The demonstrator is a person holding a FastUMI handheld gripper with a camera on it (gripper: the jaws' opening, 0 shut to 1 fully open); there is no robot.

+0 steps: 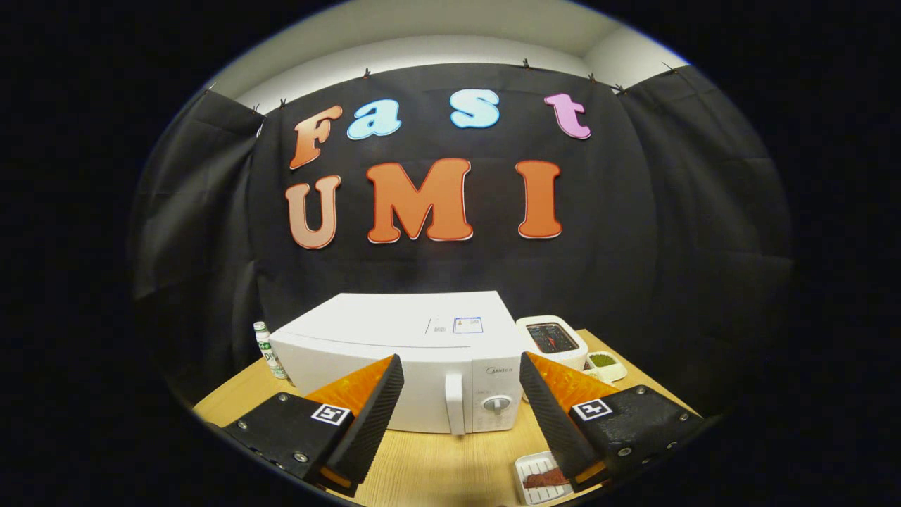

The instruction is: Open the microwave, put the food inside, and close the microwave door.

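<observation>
Gripper view. Gripper [461, 394] held above the near edge of the table [436, 465], jaws spread wide, nothing between them; orange-backed fingers [373, 415] with black ribbed pads frame the microwave's front.

Microwave [415, 359]: white box, door closed, sitting mid-table just beyond the fingers. Vertical white handle [455, 403] and a round knob [497, 403] on its front, handle just left of the knob. A small sticker on its top panel. Its long axis runs side to side across the table; front face points toward the gripper, turned slightly.

Food tray [538, 479]: small white ribbed tray holding a dark reddish-brown piece, lying in front of the microwave and to its right, partly hidden under the right finger.

Right of the microwave, a white appliance [552, 339] with a dark top panel; just in front of that, a small white dish [604, 364] of green matter. Left of the microwave, a small bottle [269, 350], upright, near its rear corner.

Surface: light wood-grain tabletop. Black cloth hangs behind the microwave and on both sides; pale wall and ceiling above it.
</observation>
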